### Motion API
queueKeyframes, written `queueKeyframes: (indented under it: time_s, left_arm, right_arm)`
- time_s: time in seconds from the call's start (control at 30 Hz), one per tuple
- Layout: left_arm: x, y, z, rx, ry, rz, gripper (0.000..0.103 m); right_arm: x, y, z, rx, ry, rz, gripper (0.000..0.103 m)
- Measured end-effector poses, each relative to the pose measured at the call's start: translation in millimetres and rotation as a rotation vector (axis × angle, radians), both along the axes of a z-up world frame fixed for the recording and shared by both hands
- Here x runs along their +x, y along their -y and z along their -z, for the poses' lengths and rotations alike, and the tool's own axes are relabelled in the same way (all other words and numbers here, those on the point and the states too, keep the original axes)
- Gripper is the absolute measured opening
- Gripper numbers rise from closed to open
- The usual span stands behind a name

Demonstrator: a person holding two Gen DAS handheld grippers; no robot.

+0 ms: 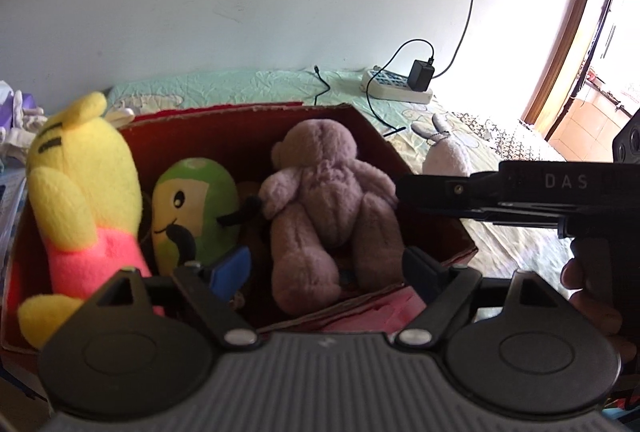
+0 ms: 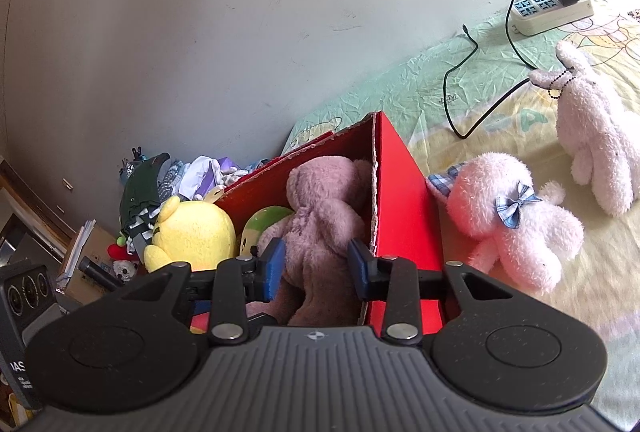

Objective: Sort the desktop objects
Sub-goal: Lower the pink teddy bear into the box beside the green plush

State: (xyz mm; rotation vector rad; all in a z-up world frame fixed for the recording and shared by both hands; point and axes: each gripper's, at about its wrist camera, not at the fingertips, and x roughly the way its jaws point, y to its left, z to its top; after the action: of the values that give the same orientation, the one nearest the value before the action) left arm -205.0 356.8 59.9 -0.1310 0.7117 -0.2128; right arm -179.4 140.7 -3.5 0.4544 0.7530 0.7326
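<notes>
A red cardboard box on the bed holds a mauve plush bear, a green and yellow plush and a yellow and pink plush. My left gripper is open just above the box's near edge, its jaws either side of the bear's legs without touching. My right gripper is open over the box, with the bear between its blue pads. A pink plush with a blue bow and a white plush rabbit lie on the bed right of the box.
A power strip with a black charger and black cables lies near the wall. Clothes and clutter are piled left of the box. The right gripper's body reaches in from the right in the left wrist view.
</notes>
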Motion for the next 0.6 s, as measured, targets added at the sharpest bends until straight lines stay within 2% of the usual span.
queueKeyframes:
  time_s: [0.1, 0.27, 0.4, 0.6]
  left_arm:
    - [-11, 4, -10, 0.023, 0.032, -0.018, 0.084]
    - [-19, 21, -26, 0.053, 0.073, -0.017, 0.081]
    - [-13, 48, -38, 0.003, 0.091, 0.047, 0.077]
    - [12, 119, -37, -0.014, 0.092, 0.177, 0.075]
  right_arm:
    - [-2, 9, -3, 0.037, -0.022, -0.028, 0.041]
    - [-6, 40, -5, 0.105, -0.032, 0.015, 0.042]
    - [-4, 68, -1, 0.068, -0.050, 0.075, 0.042]
    - [5, 118, 11, 0.040, -0.117, 0.154, 0.042]
